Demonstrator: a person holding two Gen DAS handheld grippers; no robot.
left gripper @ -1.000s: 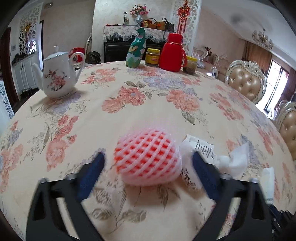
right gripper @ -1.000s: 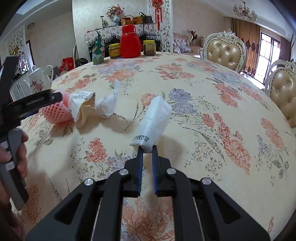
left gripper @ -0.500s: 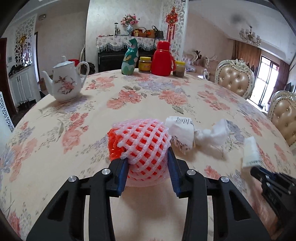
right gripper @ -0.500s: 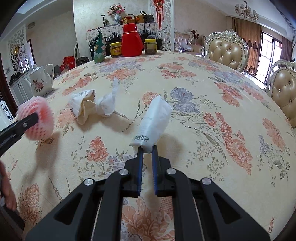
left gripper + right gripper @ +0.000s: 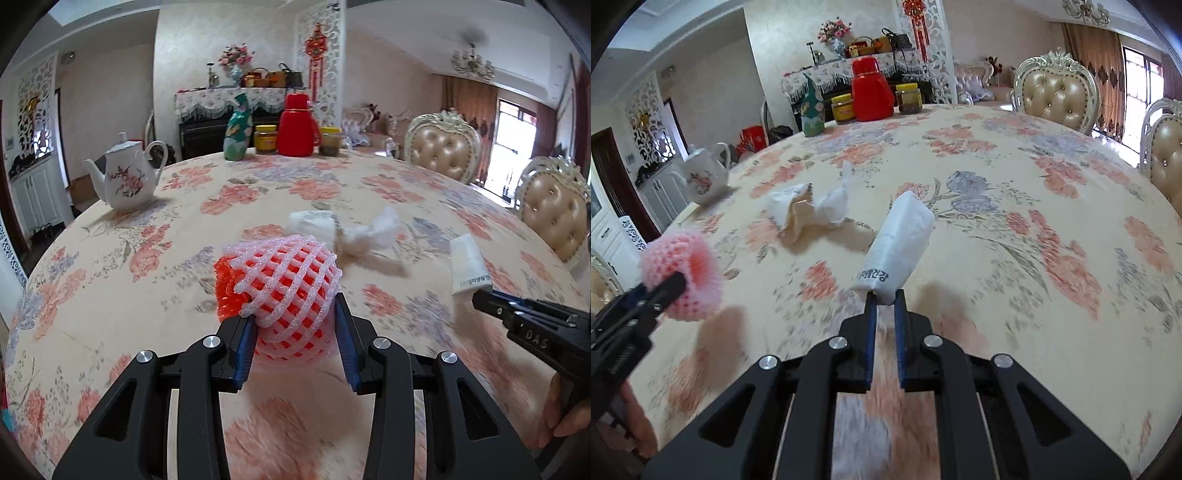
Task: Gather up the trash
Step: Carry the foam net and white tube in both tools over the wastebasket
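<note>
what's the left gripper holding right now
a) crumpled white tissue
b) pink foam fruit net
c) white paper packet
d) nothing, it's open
b: in the left wrist view the left gripper has its blue pads pressed on both sides of the pink foam fruit net, lifted off the table.

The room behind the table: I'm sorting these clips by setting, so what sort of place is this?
Most likely a home dining room. A round table under a floral cloth carries a porcelain teapot and a red thermos, tufted ornate chairs stand around it, and a chandelier hangs from the ceiling.
</note>
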